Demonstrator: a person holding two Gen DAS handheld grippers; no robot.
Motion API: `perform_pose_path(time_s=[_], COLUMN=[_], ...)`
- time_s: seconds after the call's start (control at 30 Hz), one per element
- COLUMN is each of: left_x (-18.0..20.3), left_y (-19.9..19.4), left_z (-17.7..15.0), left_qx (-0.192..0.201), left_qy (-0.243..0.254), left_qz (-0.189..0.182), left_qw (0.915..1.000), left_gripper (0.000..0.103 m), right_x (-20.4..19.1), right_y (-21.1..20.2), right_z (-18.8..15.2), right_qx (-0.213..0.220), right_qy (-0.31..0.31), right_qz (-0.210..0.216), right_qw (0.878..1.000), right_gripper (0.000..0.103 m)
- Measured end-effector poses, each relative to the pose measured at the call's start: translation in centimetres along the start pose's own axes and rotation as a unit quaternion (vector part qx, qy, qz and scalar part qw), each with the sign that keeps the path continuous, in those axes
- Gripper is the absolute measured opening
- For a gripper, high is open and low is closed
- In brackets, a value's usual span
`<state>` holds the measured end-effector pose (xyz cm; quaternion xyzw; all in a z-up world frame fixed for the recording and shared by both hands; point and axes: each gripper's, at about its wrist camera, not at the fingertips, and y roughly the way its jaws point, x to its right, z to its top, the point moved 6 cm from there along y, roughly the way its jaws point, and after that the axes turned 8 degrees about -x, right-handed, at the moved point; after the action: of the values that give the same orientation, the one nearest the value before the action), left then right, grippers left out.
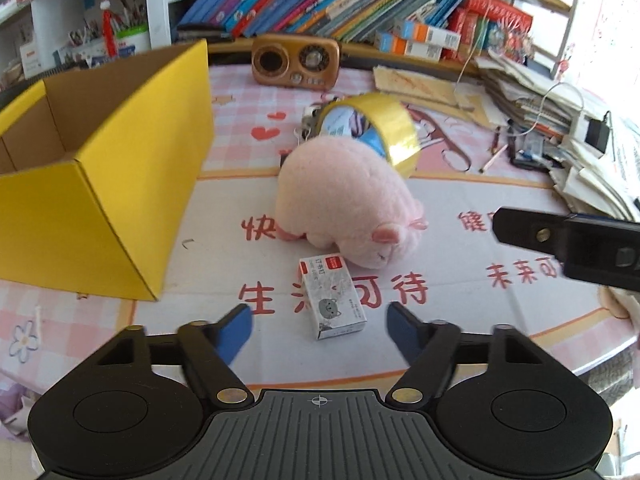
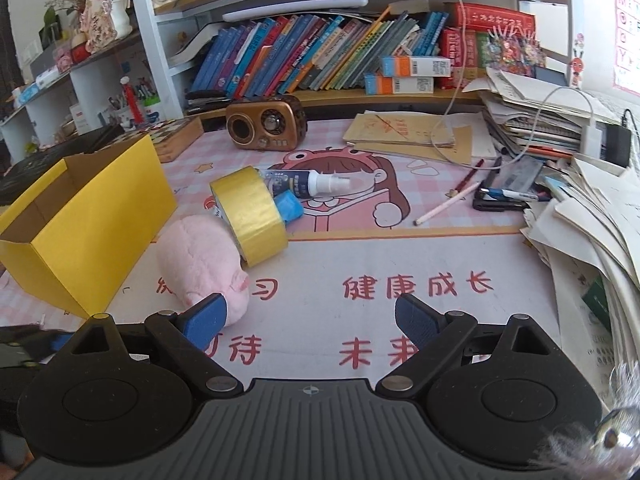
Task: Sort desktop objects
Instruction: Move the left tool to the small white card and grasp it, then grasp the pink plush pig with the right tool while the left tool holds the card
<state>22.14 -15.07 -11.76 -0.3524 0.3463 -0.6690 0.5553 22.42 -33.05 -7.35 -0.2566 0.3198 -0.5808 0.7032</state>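
The left gripper [image 1: 320, 320] was spread around, apparently not touching, the staple box [image 1: 333, 298]; closing could nudge the adjacent pig [image 1: 344, 208]. The right gripper [image 2: 310, 318] was spread, empty.

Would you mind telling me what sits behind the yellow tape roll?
Behind the yellow tape roll lie a white spray bottle and a blue block; the roll covers the bottle's base and part of the block.

You face a worktop [image 2: 400, 264] under a pink cartoon mat [image 2: 256, 152]. Behind it, white shelves [image 2: 160, 40] hold slanting books [image 2: 304, 56]. Daylight pours in from the right.
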Motion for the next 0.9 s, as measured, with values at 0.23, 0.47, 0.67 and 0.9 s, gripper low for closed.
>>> perform_pose_path(time_s=[0.23,0.47,0.67,0.9], left_x=[0.7,1.0,-0.8,-3.6], left_y=[1.6,2.3,0.2,-3.7], left_z=[0.6,1.4,0.9,-0.5], left_qx=[-0.006,-0.003,0.001,0.023], left_qy=[0.003,0.025,-0.003,-0.060], left_qz=[-0.007,0.011,0.010,0.018], left_qw=[0.9999,0.9996,0.9999,0.9977], left_gripper=[0.043,0.028,0.028,0.028], right_x=[-0.1,-1.1,-2.8,-6.3], right_y=[0.9,1.7,3.4,6.4], right_z=[0.6,1.2,1.7,2.3], right_qx=[-0.006,-0.010,-0.031,-0.058], right_qy=[-0.017,-0.033,-0.045,-0.102], right_qz=[0.013,0.034,0.066,0.094], right_qw=[1.000,0.999,0.996,0.989], right_gripper=[0.092,0.093,0.093,0.075])
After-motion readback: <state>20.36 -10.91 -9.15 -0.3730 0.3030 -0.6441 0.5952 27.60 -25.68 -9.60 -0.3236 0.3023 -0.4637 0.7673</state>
